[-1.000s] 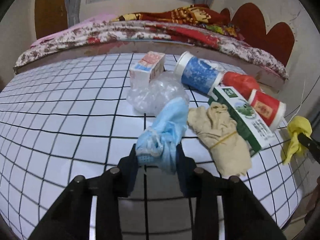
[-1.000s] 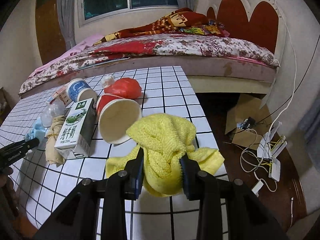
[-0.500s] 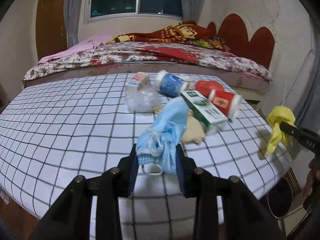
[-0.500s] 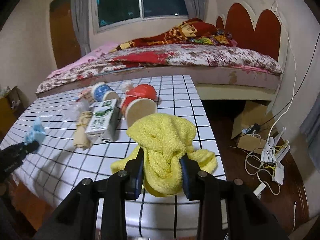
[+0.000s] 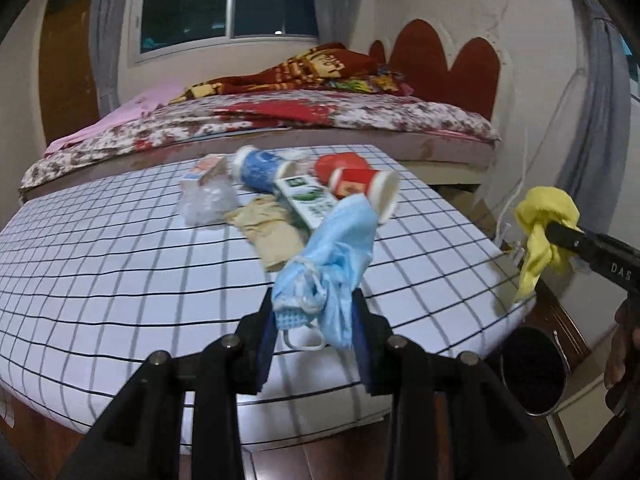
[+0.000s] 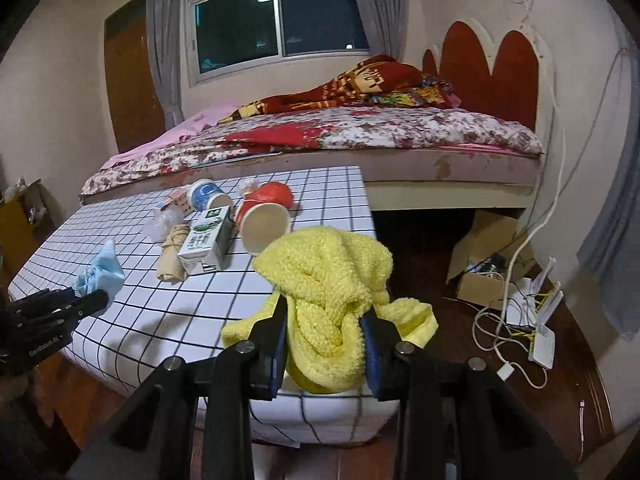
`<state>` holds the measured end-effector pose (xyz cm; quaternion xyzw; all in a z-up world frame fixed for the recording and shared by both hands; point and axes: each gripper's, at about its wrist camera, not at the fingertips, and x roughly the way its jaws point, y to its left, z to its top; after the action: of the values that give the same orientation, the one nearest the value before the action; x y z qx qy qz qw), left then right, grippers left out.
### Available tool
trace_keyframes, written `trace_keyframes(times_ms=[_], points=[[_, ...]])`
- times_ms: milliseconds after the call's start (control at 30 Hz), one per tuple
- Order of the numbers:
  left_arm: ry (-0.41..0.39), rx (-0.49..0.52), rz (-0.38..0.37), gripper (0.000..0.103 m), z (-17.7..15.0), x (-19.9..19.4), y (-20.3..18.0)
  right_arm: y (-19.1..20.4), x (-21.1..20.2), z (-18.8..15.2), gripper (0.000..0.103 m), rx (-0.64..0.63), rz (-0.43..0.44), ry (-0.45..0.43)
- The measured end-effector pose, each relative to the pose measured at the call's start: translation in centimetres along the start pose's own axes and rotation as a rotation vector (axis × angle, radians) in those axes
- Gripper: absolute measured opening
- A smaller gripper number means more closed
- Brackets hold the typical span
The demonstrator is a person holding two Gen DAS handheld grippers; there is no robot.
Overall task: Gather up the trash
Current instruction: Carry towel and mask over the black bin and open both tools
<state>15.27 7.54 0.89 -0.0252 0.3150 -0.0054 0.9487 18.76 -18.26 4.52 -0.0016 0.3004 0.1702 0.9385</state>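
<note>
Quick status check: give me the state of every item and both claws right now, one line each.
left claw: shut on the blue face mask, lifted off the table
right claw: shut on the yellow cloth, lifted
red paper cup: lying on its side, mouth open
blue cup: lying on its side
milk carton: lying flat
beige cloth: crumpled on the table
clear plastic wrap: crumpled
black bin: upright, open
</note>
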Motion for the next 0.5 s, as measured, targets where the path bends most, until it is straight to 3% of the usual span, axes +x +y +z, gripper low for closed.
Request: trace_keyframes(times_ms=[500], points=[[0.028, 0.090, -0.124, 0.035, -0.7, 1.2, -8.1, -6.0, -3.4, -2.7, 0.033, 0.050, -0.096, 0.008]])
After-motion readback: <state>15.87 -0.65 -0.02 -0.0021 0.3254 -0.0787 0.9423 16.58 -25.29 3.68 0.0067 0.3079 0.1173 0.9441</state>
